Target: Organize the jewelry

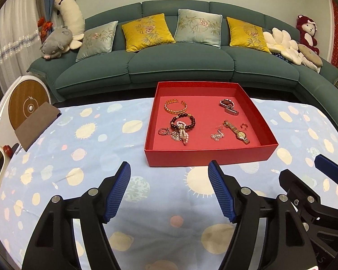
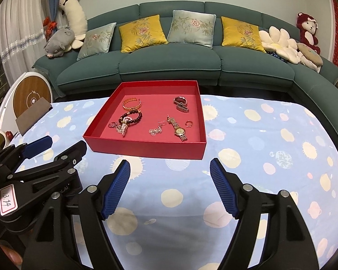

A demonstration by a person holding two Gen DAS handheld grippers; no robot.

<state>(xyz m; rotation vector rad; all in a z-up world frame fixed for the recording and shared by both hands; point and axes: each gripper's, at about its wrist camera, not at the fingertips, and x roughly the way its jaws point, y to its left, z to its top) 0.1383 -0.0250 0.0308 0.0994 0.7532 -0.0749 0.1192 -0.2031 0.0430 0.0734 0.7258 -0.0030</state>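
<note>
The red tray (image 1: 210,155) is sitting on the spotted tablecloth (image 1: 101,135), jewelry scattered inside — gold bangle (image 1: 175,106) at its far left, gold watch (image 1: 237,132) near right. Both the left gripper (image 1: 170,189) and right gripper (image 2: 170,186) are hovering short of the tray, fingers wide, holding nothing — approaching one loose piece low should avoid the beaded tangle (image 1: 182,126).

Left gripper (image 1: 169,187): black frame, ribbed blue pads, silver rivets.
Right gripper (image 2: 170,187): same build.
Label (image 2: 7,200): white, "13.74".
</note>
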